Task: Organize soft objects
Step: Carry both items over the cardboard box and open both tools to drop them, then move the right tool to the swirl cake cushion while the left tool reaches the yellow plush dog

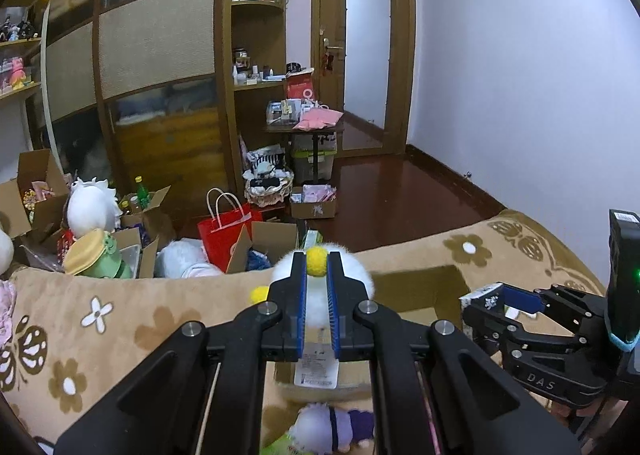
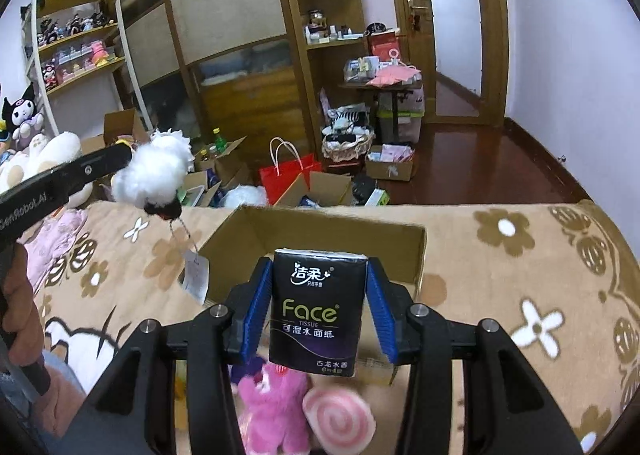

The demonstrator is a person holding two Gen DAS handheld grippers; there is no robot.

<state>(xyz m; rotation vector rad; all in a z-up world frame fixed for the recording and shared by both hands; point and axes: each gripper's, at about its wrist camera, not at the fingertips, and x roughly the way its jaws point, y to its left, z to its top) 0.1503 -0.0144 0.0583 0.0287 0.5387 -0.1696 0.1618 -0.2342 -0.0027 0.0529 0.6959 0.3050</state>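
Observation:
My left gripper (image 1: 318, 279) is shut on a fluffy white plush toy (image 1: 318, 307) with yellow pompoms, held above the bed. The toy (image 2: 150, 175) also shows at the left of the right wrist view, with a paper tag hanging on a chain. My right gripper (image 2: 320, 287) is shut on a black "Face" tissue pack (image 2: 316, 307), held over an open cardboard box (image 2: 320, 223) on the bed. The right gripper (image 1: 496, 299) appears at the right of the left wrist view. A pink plush (image 2: 272, 407) and a pink swirl plush (image 2: 340, 419) lie below.
A beige flower-patterned blanket (image 2: 500, 255) covers the bed. A purple-white plush (image 1: 332, 427) lies near the box. Beyond the bed edge the floor holds cardboard boxes, a red bag (image 2: 288, 175) and plush toys. Wardrobe and shelves stand behind.

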